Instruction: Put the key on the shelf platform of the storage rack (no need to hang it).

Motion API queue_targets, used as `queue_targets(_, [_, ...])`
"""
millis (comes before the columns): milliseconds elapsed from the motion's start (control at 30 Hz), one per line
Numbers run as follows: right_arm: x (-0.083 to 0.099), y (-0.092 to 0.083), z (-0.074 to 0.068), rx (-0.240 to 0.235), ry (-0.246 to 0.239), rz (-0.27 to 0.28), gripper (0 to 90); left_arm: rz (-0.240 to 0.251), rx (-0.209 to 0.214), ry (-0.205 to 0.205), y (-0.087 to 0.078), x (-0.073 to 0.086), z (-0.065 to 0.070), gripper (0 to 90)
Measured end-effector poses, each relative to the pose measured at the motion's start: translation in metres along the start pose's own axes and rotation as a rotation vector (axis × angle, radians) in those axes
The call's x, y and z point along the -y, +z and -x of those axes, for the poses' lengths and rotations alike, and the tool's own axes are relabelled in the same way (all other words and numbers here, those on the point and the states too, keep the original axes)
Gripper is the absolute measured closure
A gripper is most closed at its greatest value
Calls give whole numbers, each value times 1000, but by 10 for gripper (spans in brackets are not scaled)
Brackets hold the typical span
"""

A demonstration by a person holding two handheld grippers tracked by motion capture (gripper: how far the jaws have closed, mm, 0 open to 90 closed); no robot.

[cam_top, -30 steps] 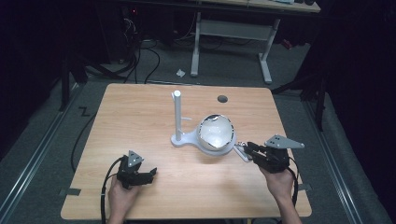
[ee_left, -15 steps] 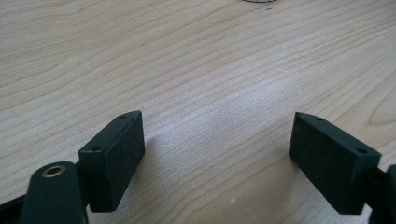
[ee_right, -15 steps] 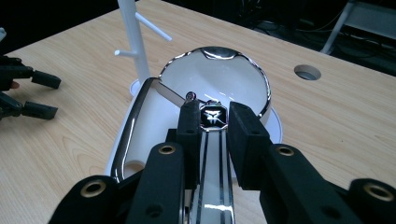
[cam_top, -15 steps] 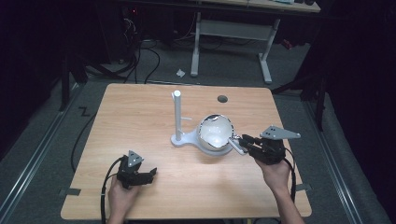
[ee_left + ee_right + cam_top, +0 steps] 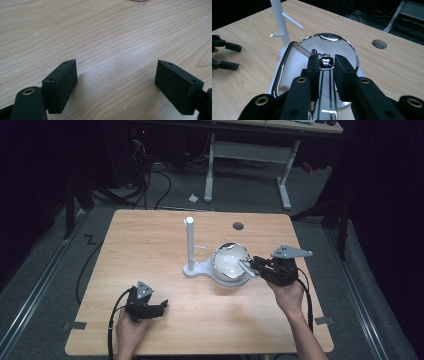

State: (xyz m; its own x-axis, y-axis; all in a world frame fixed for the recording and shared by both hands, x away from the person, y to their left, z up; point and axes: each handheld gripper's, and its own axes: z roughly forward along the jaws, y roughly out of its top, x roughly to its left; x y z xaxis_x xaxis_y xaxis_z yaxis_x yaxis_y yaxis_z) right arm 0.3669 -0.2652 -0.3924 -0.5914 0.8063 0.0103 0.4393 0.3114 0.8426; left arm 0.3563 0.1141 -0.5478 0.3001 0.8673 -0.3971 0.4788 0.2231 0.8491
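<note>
A shiny metal mug (image 5: 229, 262) with a white inside rests on the base of a white peg stand (image 5: 190, 245) near the table's middle. From the right, my right gripper (image 5: 254, 265) is shut on the mug's polished handle (image 5: 325, 82); in the right gripper view both pads (image 5: 313, 67) press the handle just below the mug's rim (image 5: 329, 37). My left gripper (image 5: 159, 306) lies in a hand at the near left of the table, open, with only bare wood between its jaws (image 5: 117, 82). It also shows far off at the left of the right gripper view, as the left gripper (image 5: 227, 56).
The wooden table (image 5: 150, 250) has a round cable hole (image 5: 238, 226) at the far right. The stand's pegs (image 5: 292, 22) stick out beside the mug. Beyond the table are a desk frame (image 5: 250, 155) and cables on a dark floor.
My right hand and gripper have shifted away from the near edge and slightly left, staying at the mug's handle. The left gripper has kept still.
</note>
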Motion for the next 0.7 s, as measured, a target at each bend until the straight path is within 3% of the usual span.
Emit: queue_targets(700, [-6, 35, 9, 6, 14, -56, 755, 0, 0, 0, 0, 0, 0, 187])
